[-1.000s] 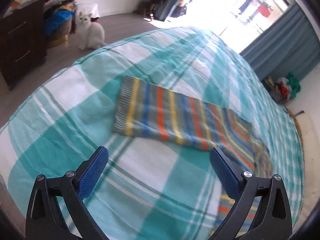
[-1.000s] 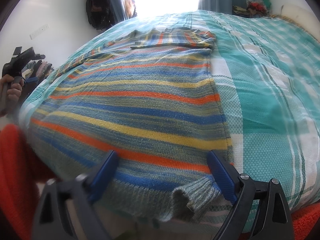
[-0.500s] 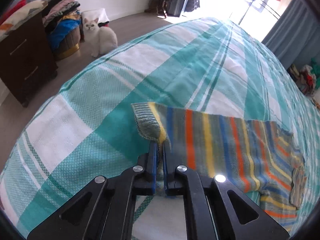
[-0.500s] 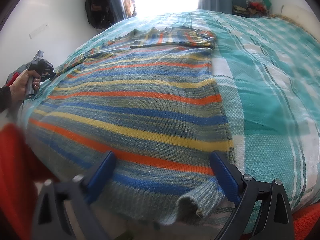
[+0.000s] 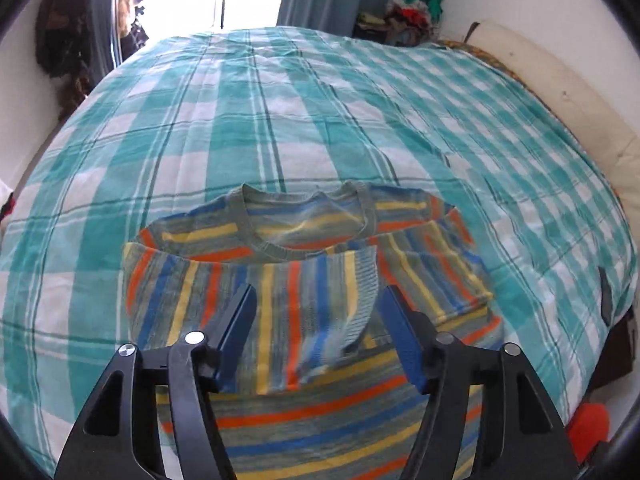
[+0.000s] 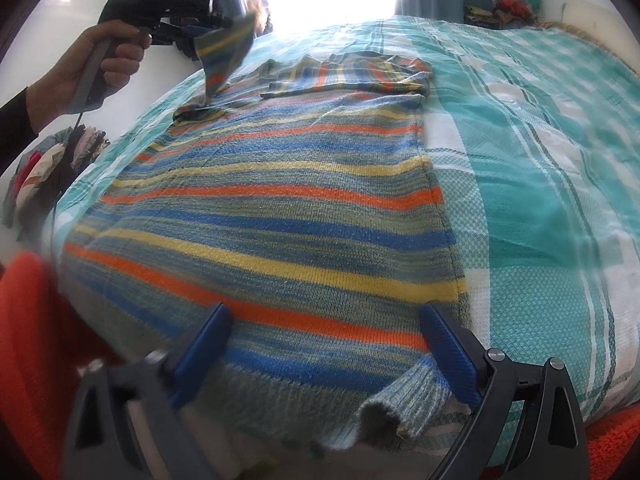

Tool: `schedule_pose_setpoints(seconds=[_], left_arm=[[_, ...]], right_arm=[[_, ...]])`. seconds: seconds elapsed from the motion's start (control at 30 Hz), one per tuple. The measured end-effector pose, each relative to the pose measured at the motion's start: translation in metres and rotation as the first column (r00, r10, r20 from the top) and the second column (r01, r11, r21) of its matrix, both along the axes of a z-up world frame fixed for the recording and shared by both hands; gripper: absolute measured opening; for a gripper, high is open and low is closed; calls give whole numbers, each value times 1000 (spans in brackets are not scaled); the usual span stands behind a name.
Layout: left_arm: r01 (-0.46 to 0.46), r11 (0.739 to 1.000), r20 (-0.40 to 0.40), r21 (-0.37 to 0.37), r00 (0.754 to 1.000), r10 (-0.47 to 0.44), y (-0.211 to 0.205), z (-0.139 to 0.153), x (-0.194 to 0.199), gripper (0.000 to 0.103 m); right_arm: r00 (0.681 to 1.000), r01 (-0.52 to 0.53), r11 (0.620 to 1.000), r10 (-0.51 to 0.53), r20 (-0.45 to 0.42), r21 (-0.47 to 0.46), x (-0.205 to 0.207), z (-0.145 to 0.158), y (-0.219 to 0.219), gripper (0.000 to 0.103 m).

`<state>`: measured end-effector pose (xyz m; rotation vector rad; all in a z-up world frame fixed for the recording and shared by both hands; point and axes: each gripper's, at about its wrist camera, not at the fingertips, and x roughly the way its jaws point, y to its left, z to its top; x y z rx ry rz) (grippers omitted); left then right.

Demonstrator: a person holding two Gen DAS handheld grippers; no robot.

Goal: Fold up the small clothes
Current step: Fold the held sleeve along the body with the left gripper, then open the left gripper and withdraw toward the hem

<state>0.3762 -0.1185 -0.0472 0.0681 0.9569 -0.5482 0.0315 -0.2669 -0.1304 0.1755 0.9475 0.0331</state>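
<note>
Striped sweater [image 6: 280, 200] lies flat on bed w/ teal-and-white check cover [image 6: 540, 160], neckline at far end, hem at near edge.

Left side: a hand [image 6: 100, 60] holds left hand-held gripper [image 5: 318, 320] raised above the sweater's left shoulder area. Jaws opening, approx. medium gap. Left sleeve [image 5: 304, 312] hangs between the blue pads; cuff end blurred, pads not pressing on it. Sleeve is carried across the sweater's chest, just below the collar [image 5: 304, 240].

Right side: right hand-held gripper [image 6: 324, 344] sits low over the hem, jaws wide, nothing gripped. Other sleeve's ribbed cuff [image 6: 404, 404] lies at the near edge, just beside the right pad; contact unclear.
</note>
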Motion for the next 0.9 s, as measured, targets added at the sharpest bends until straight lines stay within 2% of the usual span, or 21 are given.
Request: schedule_pose_setpoints(seconds=[0.07,0.13,0.23,0.3,0.37,0.43,0.47,0.5,0.6,0.67,0.7,0.8,0.9], left_arm=[[-67,997,-28,-37,997,66,20,-12,5,70],[-196,979,-67,-53,979,192,51,-21,17,70],[-373,927,-67,21,925,374,95,-33,35,67],[-400,912,-90,89,909,408,110,-52,39,70],[-360,914,-106,187,917,384,110,-77,36,74],[-289,894,-77,343,940,333,103,-111,24,74],[-282,901,-39,330,950,311,104,-115,15,74],[-299,903,-14,309,948,319,107,-113,8,76],[-349,898,-26,269,929,369,115,-103,-2,78],[-372,884,48,281,926,374,110,-85,-16,76],[-365,889,98,276,931,351,103,-72,-24,76],[-243,939,161,243,965,208,69,-45,-45,77],[-116,962,168,248,983,76,21,-36,-53,77]], right_arm=[[1000,-3,1000,3,0,3,-1,0,0,95],[1000,-8,1000,8,0,5,-2,0,0,95],[1000,-13,1000,13,-3,10,-1,0,-1,95],[1000,-13,1000,13,-6,12,1,-1,-1,96],[1000,-13,1000,13,-7,12,1,-1,0,98],[1000,-14,1000,14,-8,8,2,-2,1,99],[1000,-14,1000,14,-8,8,2,-2,1,99],[1000,-14,1000,14,-7,9,1,-2,1,99],[1000,-17,1000,17,-4,5,0,-3,1,99],[1000,-15,1000,15,-5,2,1,-3,1,99],[1000,-15,1000,15,-5,1,1,-3,1,99],[1000,-12,1000,12,-8,2,2,-3,2,100],[1000,-11,1000,11,-9,5,3,-3,2,100]])
